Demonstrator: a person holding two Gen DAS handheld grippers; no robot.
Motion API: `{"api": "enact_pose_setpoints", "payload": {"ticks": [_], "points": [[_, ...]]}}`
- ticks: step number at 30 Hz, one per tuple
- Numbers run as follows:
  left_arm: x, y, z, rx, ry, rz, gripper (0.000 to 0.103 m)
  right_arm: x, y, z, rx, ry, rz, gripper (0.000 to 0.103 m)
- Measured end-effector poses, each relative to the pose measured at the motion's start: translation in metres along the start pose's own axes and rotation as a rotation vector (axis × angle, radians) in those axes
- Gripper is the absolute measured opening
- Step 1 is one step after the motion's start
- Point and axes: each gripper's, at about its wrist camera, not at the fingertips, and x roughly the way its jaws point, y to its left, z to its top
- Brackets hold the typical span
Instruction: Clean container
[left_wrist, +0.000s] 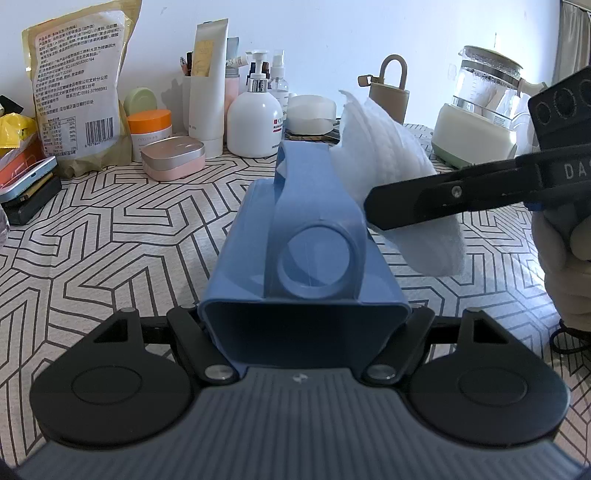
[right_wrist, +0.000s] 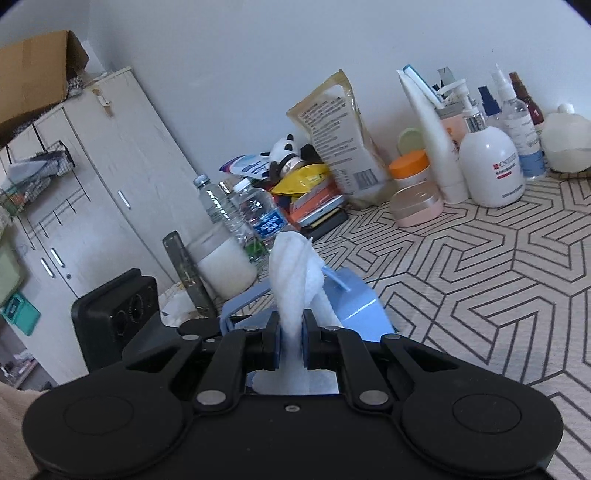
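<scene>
Blue container (left_wrist: 295, 236) lies on its side, clamped at its open mouth by the left gripper (left_wrist: 303, 325); both jaws press on the outer walls. The long axis runs straight away from the left wrist camera, mouth towards the camera, far end and strap handle pointing towards the bottles at the back of the table (left_wrist: 110, 229). From these views I cannot tell whether the container is touching the table.

Right gripper (right_wrist: 290, 345) is clamped on a bunched white cloth (right_wrist: 295, 273); the pads pinch the cloth near its middle, and a wad sticks out ahead of the fingers.

Key relation: in the left wrist view the right gripper comes in from the right, crosswise to the container's long axis, with the cloth (left_wrist: 388, 158) against or just beside the container's far right shoulder. Contact cannot be confirmed. The right hand is the working hand and the left only steadies.

Judgement: a wipe would run along the long axis, from the far end back towards the mouth, or around the handle.
</scene>
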Motion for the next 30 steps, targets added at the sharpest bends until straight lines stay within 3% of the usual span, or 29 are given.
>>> {"api": "enact_pose_setpoints", "payload": {"ticks": [6,15,30], "points": [[-0.001,0.006,0.0,-0.036,-0.008,0.004,0.075,0.004,0.001,0.0,-0.058,0.043,-0.141,0.02],[-0.001,0.007,0.001,-0.027,-0.004,0.004,0.075,0.004,0.002,-0.002,-0.026,0.056,-0.079,0.02],[-0.001,0.008,0.001,-0.036,-0.009,0.025,0.074,0.005,0.031,-0.005,-0.145,0.066,0.017,0.022]]}}
